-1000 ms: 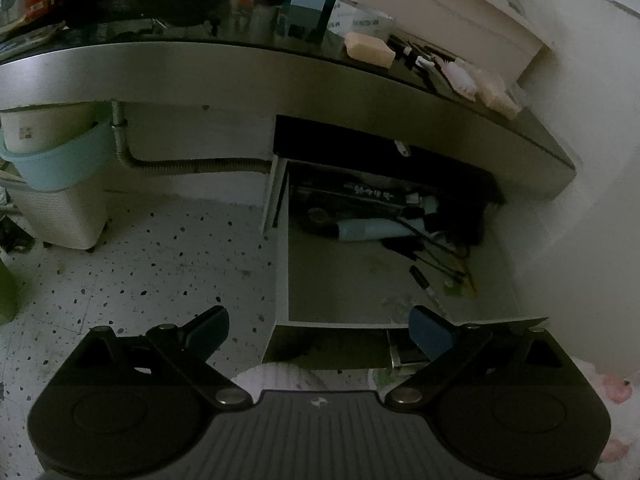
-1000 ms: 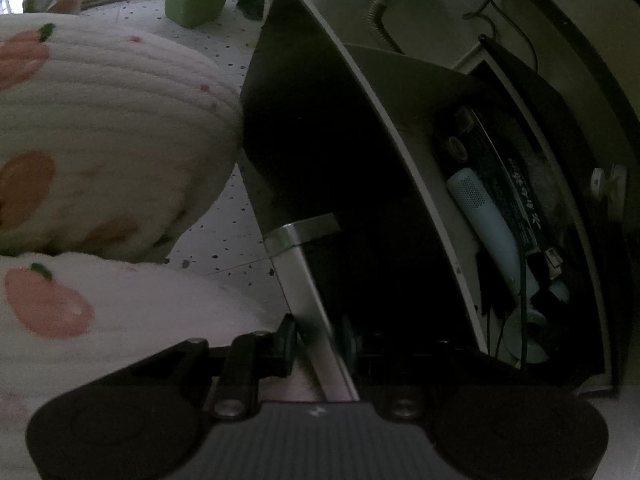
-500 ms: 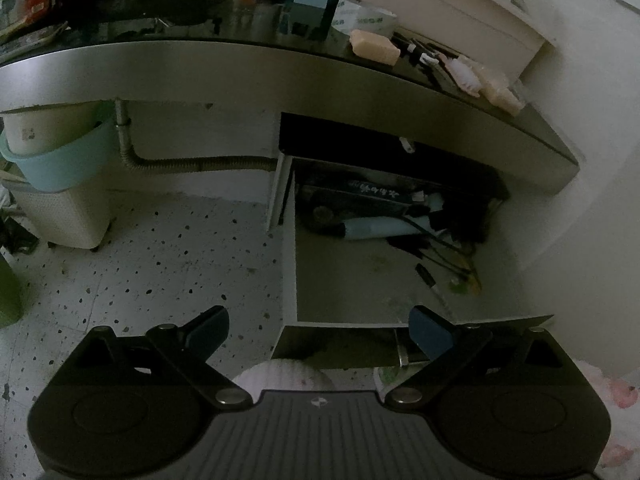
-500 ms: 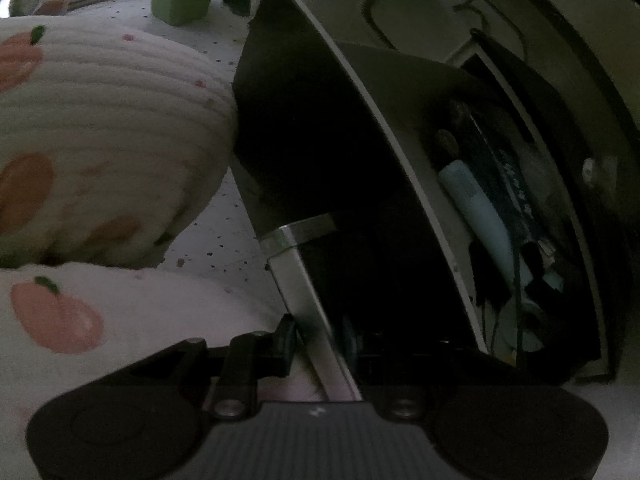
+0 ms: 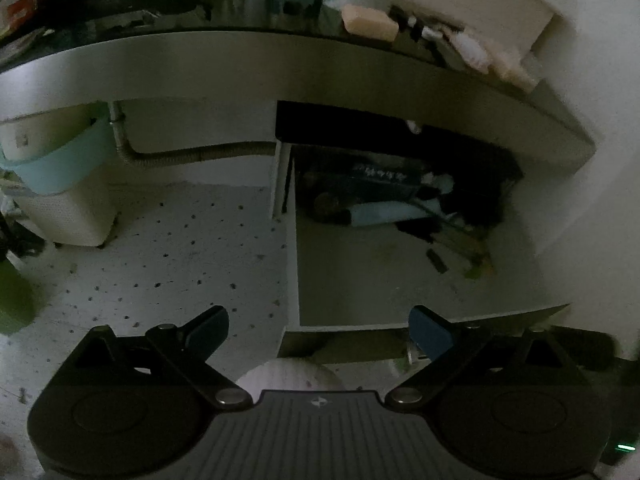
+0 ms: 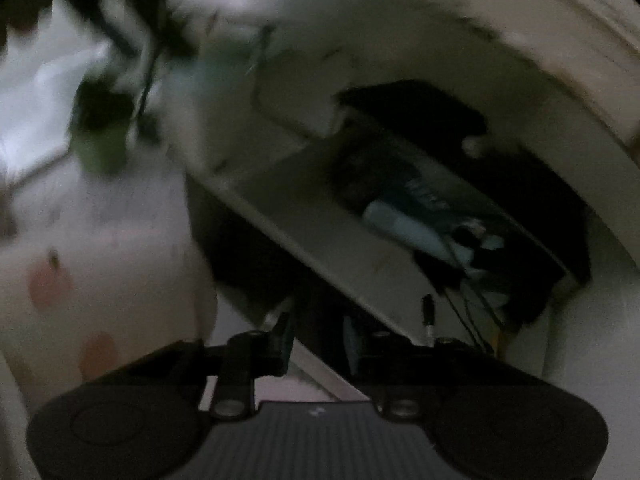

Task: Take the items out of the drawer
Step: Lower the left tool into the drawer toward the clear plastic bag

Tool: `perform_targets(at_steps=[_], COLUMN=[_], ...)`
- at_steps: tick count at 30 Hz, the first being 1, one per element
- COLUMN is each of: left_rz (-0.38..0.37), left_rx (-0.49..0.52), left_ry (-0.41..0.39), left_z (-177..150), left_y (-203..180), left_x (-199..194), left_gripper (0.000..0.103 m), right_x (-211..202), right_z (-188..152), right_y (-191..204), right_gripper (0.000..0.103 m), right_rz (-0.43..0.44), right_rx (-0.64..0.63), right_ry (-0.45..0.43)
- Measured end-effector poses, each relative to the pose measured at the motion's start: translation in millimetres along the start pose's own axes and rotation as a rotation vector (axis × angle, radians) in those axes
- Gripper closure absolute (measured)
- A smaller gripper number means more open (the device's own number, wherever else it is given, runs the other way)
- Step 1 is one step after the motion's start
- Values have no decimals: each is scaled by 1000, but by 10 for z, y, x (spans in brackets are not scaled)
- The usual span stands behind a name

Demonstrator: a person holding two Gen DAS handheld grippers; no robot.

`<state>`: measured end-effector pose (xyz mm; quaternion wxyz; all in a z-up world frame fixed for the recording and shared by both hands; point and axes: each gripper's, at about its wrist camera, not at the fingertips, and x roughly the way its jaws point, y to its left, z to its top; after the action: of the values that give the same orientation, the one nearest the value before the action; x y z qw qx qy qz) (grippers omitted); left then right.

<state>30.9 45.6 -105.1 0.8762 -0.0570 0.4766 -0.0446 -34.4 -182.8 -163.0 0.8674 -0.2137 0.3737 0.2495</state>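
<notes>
An open white drawer (image 5: 360, 280) is pulled out from under a counter. Inside lie a pale blue tube (image 5: 384, 214), a dark box with white lettering (image 5: 380, 172), dark cables and pens at the back right. My left gripper (image 5: 320, 330) is open and empty, in front of the drawer's front panel. In the blurred right wrist view the drawer (image 6: 320, 220) and the tube (image 6: 404, 226) show again. My right gripper (image 6: 318, 344) is slightly open, off the drawer's handle, just in front of the front panel.
A counter (image 5: 240, 68) with soap, boxes and clutter runs above the drawer. A pale blue basin (image 5: 52, 164) and a white bin (image 5: 68, 216) stand at the left on the speckled floor. A wall closes the right side. A person's fleece-clad legs (image 6: 60, 280) are at the left.
My right gripper has let go of the drawer's handle and swung up and back, with motion blur. The drawer has slid out further. My left gripper has stayed open.
</notes>
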Motion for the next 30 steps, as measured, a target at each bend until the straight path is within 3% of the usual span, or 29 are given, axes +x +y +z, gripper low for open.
perform_targets(at_steps=[6, 12, 18, 20, 22, 25, 30], left_rz=[-10, -76, -121, -112, -93, -75, -21], left_rx=[91, 129, 36, 6, -17, -48, -158], left_ry=[93, 254, 494, 559, 606, 661, 726], left_z=[336, 665, 789, 775, 748, 717, 694], left_y=[-381, -775, -878, -933, -999, -1077, -1111], left_x=[388, 921, 1637, 1899, 2132, 2456, 2832], left_gripper=[5, 5, 22, 22, 23, 36, 44], right_x=[-476, -786, -958, -983, -1009, -1021, -1029], right_z=[-76, -348, -622, -708, -794, -895, -1012], right_y=[-278, -415, -420, -432, -437, -420, -402], right_gripper=[70, 62, 62, 62, 62, 62, 62], right_rz=[-83, -139, -174, -168, -165, -167, -173], right_rx=[260, 430, 487, 522, 552, 577, 591], right_ry=[-124, -182, -168, -169, -167, -156, -152])
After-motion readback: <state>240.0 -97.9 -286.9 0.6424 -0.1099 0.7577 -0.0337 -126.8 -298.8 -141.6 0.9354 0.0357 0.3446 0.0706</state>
